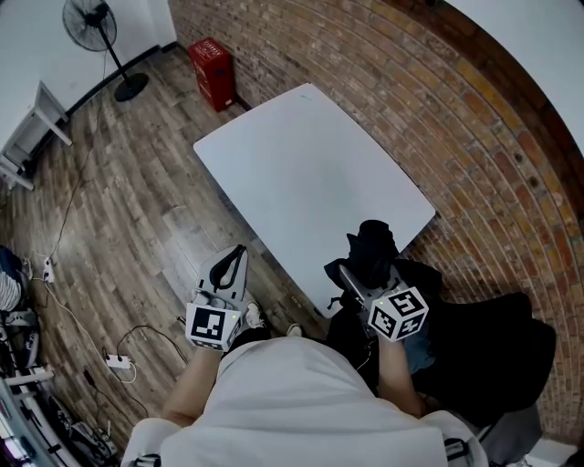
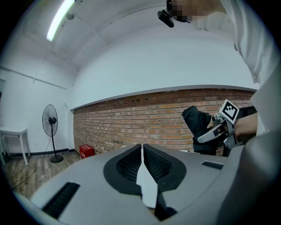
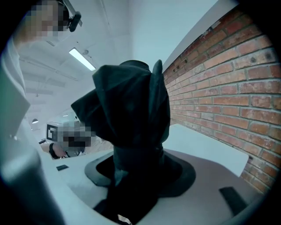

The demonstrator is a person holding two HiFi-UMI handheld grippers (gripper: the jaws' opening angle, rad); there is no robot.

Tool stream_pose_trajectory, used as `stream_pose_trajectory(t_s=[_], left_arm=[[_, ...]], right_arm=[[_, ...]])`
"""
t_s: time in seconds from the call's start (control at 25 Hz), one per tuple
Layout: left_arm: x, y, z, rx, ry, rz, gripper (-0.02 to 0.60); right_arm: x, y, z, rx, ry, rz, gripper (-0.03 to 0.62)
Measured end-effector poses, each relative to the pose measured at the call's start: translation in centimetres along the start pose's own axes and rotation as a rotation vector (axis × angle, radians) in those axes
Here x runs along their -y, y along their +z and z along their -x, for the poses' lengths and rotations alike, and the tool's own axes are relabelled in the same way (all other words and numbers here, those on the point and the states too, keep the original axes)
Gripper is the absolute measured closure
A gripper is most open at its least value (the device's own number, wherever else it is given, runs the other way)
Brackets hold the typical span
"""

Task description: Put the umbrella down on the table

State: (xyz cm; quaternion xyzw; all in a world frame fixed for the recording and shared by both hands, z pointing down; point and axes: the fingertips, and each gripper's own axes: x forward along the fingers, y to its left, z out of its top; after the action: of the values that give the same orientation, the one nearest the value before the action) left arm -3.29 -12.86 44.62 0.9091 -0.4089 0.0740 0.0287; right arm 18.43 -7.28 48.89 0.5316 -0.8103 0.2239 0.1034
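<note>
A folded black umbrella (image 1: pixel 372 246) is held upright over the near right corner of the white table (image 1: pixel 310 173). My right gripper (image 1: pixel 358 274) is shut on it. In the right gripper view the umbrella's fabric (image 3: pixel 131 110) fills the space between the jaws and hides the pads; the table (image 3: pixel 202 140) lies beyond. My left gripper (image 1: pixel 234 255) hovers off the table's near left edge over the wooden floor, its jaws shut with nothing in them. In the left gripper view that gripper (image 2: pixel 142 148) points along the table, and the umbrella (image 2: pixel 197 123) shows at the right.
A brick wall (image 1: pixel 438 100) runs along the table's far and right sides. A red box (image 1: pixel 212 71) and a standing fan (image 1: pixel 91 23) are at the far left. A dark chair (image 1: pixel 493 356) sits at the right. Cables and a power strip (image 1: pixel 117 362) lie on the floor.
</note>
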Motion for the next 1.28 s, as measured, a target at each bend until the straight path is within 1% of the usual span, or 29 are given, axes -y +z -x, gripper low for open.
stream_pose_trajectory(t_s=[0.2,0.4,0.6,0.76,0.96,1.16,1.28], left_arm=[[-0.1,0.0,-0.4,-0.003,-0.001,-0.002,0.546],[-0.9,0.0,-0.1,0.004,0.017,0.0,0.546],[-1.5,-0.1,0.3,-0.001,0.038,0.01,0.546],[-1.9,-0.1,0.7,0.003,0.05,0.015,0.546],[-2.4,0.3,0.3,0.013,0.044,0.018,0.546],[-2.3,0.2,0.1,0.01,0.041,0.027,0.546],[-2.7,0.2,0.0,0.009,0.045,0.03,0.546]], right_arm=[[1.8,-0.8,-1.6,-0.035,-0.023,0.005,0.347],[3.4,-1.5,-4.3,-0.074,-0.02,0.005,0.348],[4.9,-2.4,-7.2,-0.134,-0.029,0.044,0.347],[5.3,-3.3,-8.3,-0.173,-0.034,0.061,0.347],[5.7,-4.8,-9.7,-0.234,-0.034,0.065,0.347],[6.9,-6.8,-11.0,-0.307,-0.043,0.064,0.347],[7.9,-7.4,-12.8,-0.343,-0.052,0.068,0.347]])
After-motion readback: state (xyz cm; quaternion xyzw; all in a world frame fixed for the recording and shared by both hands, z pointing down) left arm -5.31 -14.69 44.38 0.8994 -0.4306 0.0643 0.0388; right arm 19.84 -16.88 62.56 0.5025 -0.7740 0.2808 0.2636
